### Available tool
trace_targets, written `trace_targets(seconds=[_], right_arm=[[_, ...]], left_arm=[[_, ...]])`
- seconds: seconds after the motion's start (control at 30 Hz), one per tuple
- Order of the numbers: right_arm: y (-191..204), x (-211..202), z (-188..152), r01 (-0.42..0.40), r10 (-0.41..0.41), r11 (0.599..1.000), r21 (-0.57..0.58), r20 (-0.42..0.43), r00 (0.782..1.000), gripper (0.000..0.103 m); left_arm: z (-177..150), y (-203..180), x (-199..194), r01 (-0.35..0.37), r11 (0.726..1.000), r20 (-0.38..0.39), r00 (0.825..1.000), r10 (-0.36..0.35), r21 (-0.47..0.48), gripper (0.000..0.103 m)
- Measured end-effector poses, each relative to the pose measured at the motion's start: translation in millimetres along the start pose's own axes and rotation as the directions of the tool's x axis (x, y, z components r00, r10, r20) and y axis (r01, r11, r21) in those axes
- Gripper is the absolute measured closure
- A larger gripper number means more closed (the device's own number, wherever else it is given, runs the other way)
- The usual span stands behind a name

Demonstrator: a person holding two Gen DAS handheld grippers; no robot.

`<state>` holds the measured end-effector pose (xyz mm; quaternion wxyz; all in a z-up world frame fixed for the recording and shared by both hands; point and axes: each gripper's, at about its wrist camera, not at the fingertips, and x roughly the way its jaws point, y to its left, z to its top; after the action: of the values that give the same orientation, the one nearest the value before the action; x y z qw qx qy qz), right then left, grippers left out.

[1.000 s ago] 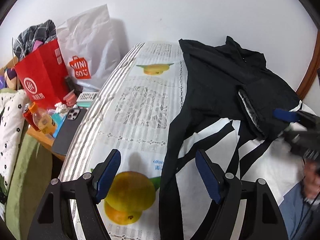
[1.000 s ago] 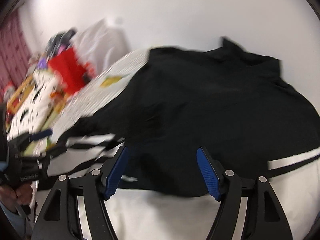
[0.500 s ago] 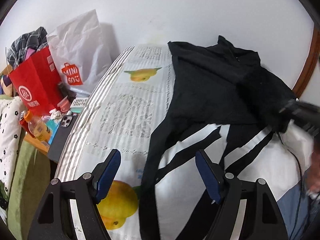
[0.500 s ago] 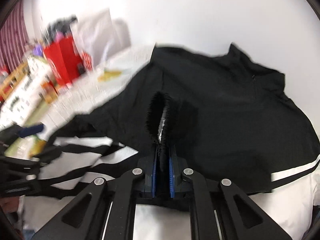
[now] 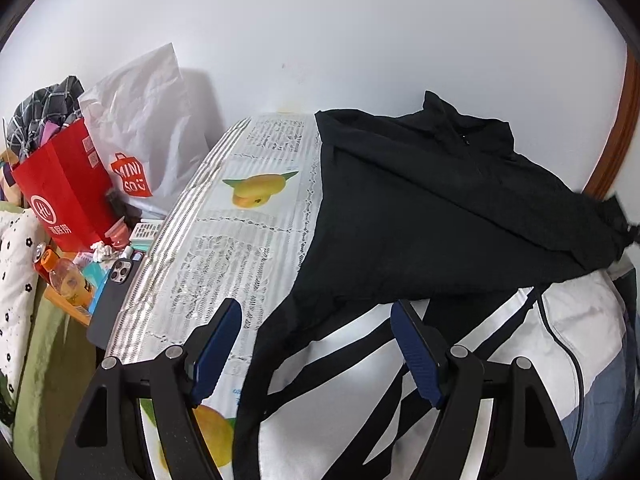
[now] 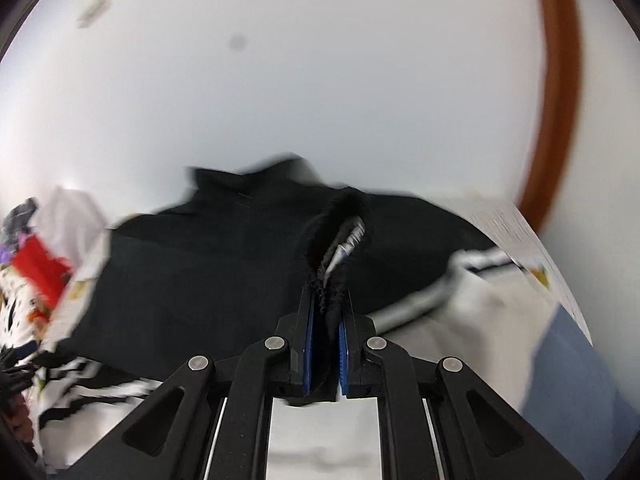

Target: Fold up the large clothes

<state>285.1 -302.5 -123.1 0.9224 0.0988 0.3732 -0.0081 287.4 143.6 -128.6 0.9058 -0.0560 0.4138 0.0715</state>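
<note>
**Right gripper pinching the black jacket, left gripper hanging spread above it**

I am holding 2 grippers over the table (image 5: 256,216), which is wearing a white lace-patterned cloth printed with yellow fruit. The black jacket (image 5: 420,220) is lying across the right part of that table, its collar pointing toward the white wall (image 5: 320,32) and its white-striped lower panels spreading toward me.

My right gripper (image 6: 325,320) is pinching a bunched fold of the jacket's black fabric (image 6: 256,264) between its 2 blue pads, which are pressed nearly together; a strip of light lining is showing in the fold just beyond the fingertips. That view is blurring heavily.

My left gripper (image 5: 316,344) is hanging with its jaws spread wide, nothing between the pads. It is hovering above the jacket's left edge, where the black cloth is meeting the striped part; I cannot tell whether it is touching.

Left of the table, a red paper bag (image 5: 64,188), a white MINISO bag (image 5: 140,132), a dark phone (image 5: 114,300) and an orange-capped bottle (image 5: 66,280) are crowding a side surface.
</note>
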Motion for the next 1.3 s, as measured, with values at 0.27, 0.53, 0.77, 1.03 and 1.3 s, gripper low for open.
trace_targets(seconds=[0.27,0.53,0.77,1.03,1.3], right_arm=[[-32.7,15.4,-18.1,0.051,-0.051,0.999,0.011,-0.010,0.999,0.084],[7.0,50.1,-51.1,0.126,-0.147,0.963,-0.240,-0.071,0.987,0.082],[4.9,38.6,-51.2,0.151,-0.173,0.973,-0.176,-0.120,0.978,0.075],[-7.3,-66.8,-66.2,0.112,-0.114,0.991,-0.069,-0.023,0.993,0.045],[-102.1,-162.9,-119.4,0.312,-0.312,0.950,0.018,0.007,0.950,0.032]], left_arm=[[1.0,-13.2,5.7,-0.019,1.000,-0.021,1.000,0.020,0.022,0.028],[1.1,-32.6,0.6,-0.001,0.998,-0.021,1.000,0.002,0.055,0.028],[-3.3,-39.9,-19.3,-0.015,0.998,0.002,1.000,0.015,0.066,0.028],[-13.5,-37.9,-61.5,0.005,0.999,0.057,0.998,-0.007,0.043,0.028],[-29.4,-43.7,-85.3,0.071,0.997,0.010,0.997,-0.071,0.042,0.028]])
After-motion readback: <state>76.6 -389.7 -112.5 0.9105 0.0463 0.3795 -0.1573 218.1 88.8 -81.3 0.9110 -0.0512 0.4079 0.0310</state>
